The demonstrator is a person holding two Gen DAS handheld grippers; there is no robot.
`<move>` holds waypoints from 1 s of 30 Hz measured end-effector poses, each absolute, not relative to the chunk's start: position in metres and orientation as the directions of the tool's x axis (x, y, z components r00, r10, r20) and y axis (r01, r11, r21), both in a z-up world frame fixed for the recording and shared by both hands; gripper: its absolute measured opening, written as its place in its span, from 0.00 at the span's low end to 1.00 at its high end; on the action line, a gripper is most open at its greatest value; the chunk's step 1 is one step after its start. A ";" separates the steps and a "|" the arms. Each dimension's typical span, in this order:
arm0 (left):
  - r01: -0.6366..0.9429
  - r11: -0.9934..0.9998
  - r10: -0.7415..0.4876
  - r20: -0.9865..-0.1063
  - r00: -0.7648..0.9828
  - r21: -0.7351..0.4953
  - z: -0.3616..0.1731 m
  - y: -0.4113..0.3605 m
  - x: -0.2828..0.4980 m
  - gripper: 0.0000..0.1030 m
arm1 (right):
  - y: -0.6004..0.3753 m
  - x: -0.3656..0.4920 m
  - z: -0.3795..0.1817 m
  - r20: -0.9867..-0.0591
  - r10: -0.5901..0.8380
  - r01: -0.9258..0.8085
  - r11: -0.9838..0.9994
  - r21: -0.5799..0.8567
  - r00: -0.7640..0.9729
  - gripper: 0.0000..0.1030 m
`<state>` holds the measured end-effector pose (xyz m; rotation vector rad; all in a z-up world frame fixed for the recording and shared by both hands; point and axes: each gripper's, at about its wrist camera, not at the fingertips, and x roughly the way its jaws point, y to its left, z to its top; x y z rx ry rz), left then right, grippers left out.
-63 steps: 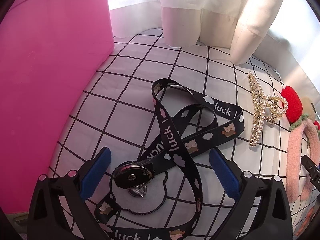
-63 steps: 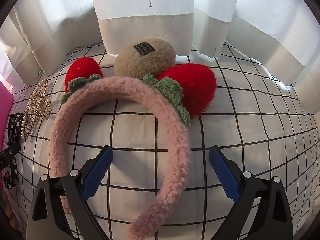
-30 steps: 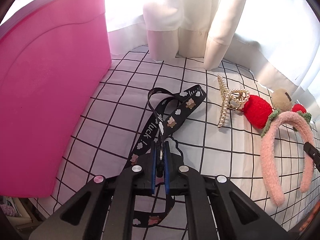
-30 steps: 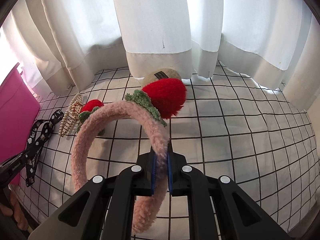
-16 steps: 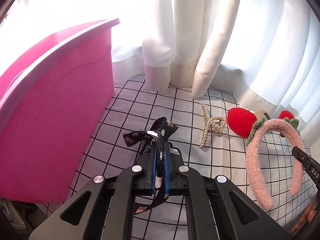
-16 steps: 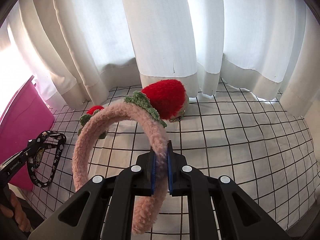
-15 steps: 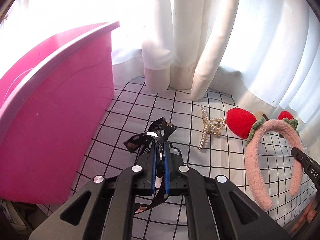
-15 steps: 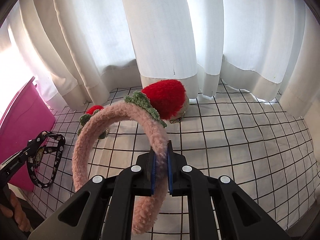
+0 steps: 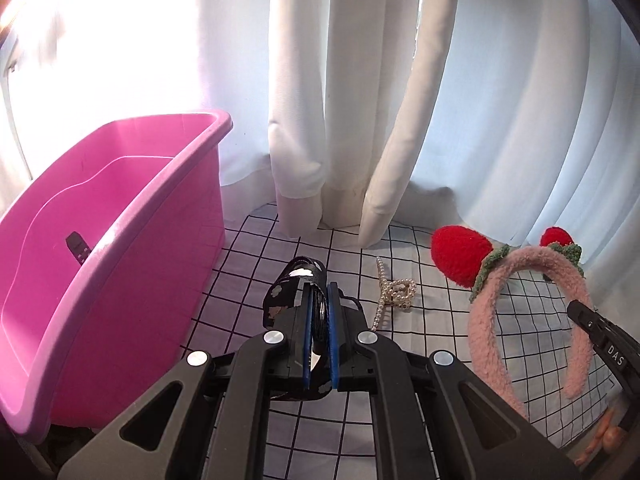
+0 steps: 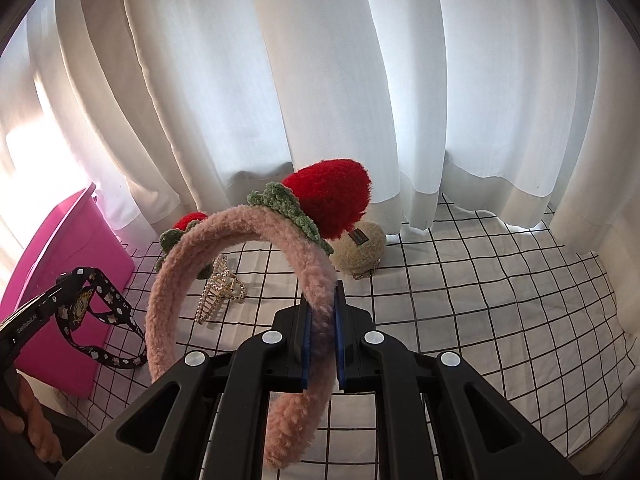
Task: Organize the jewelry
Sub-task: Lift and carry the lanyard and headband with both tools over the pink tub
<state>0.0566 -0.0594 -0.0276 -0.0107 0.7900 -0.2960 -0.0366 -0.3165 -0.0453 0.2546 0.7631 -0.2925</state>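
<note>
My left gripper is shut on a black patterned lanyard and holds it in the air, right of the pink bin. The lanyard hangs from it in the right wrist view. My right gripper is shut on a fluffy pink headband with red strawberry ears and holds it off the cloth; it also shows in the left wrist view. A pearl hair claw lies on the checked cloth between the two grippers.
A beige fluffy pouch lies on the cloth behind the headband. White curtains hang along the back. The pink bin holds a small black item. The checked cloth stretches to the right.
Both grippers have risen further with their loads. The lanyard is now fully off the cloth and the bin's inside has come into view. The headband is lifted clear of the beige pouch.
</note>
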 end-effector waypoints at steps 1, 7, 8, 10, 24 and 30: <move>0.260 0.958 -0.270 -0.693 0.669 -0.123 -0.023 -0.058 0.056 0.07 | -0.315 -0.037 -0.042 -0.703 -0.167 0.347 0.930 0.121 0.691 0.09; 0.274 0.949 -0.308 -0.653 0.692 -0.157 0.008 -0.044 0.052 0.07 | -0.300 -0.035 -0.018 -0.667 -0.156 0.322 0.938 0.132 0.728 0.09; 0.276 0.948 -0.312 -0.644 0.698 -0.160 0.014 -0.042 0.052 0.07 | -0.296 -0.034 -0.014 -0.660 -0.153 0.315 0.940 0.133 0.735 0.09; 0.279 0.946 -0.319 -0.626 0.711 -0.165 0.026 -0.036 0.053 0.07 | -0.289 -0.031 -0.005 -0.646 -0.144 0.298 0.945 0.135 0.750 0.09; 0.213 0.957 -0.286 -0.497 0.820 -0.199 0.112 0.049 0.075 0.07 | -0.205 0.029 0.067 -0.520 -0.001 0.098 0.982 0.159 0.854 0.09; 0.111 0.977 -0.188 -0.492 0.850 -0.181 0.126 0.108 0.092 0.07 | -0.145 0.067 0.081 -0.506 0.099 -0.024 0.988 0.153 0.857 0.09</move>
